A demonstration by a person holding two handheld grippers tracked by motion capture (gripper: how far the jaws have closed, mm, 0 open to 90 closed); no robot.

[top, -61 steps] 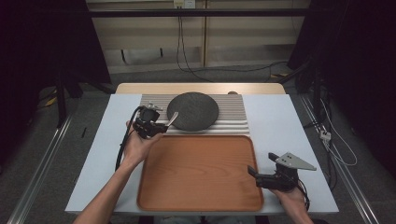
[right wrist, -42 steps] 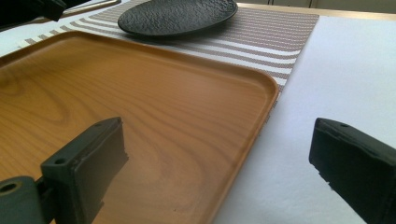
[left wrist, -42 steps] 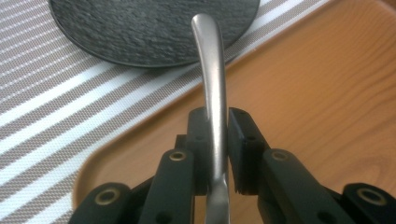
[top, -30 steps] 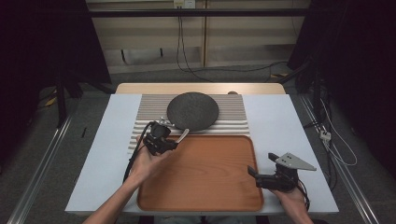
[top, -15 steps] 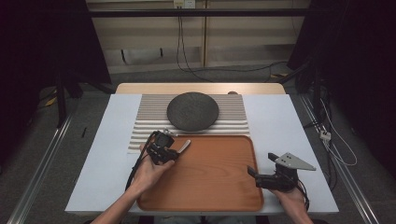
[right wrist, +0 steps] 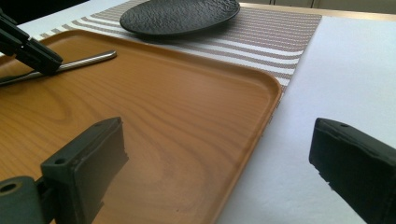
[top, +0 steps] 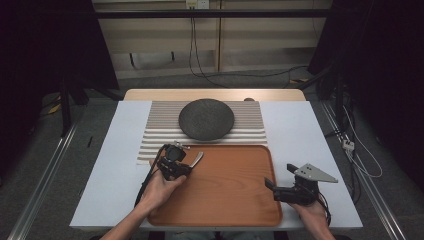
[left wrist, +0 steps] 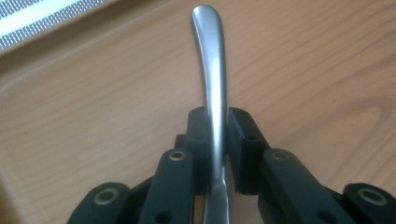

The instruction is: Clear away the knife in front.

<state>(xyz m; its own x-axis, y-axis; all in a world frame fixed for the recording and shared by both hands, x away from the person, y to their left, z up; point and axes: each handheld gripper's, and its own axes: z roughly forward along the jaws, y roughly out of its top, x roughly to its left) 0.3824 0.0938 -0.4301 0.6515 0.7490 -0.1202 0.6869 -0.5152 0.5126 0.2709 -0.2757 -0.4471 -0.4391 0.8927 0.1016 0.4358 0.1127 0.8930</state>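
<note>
Pinching a slim silver metal utensil handle [left wrist: 214, 84] between pressed-in jaws, left gripper [top: 176, 161] low over the brown wooden tray's [top: 235, 200] left part; right gripper [top: 290, 192] at the tray's right edge, jaws spread, nothing between.

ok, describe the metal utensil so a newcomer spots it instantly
Start at the wooden tray at the table's near edge. At its far-left corner the left tongs pinch a slim silver utensil handle. It is the scene's only shiny metal piece; the nearby plate is matte black.
</note>
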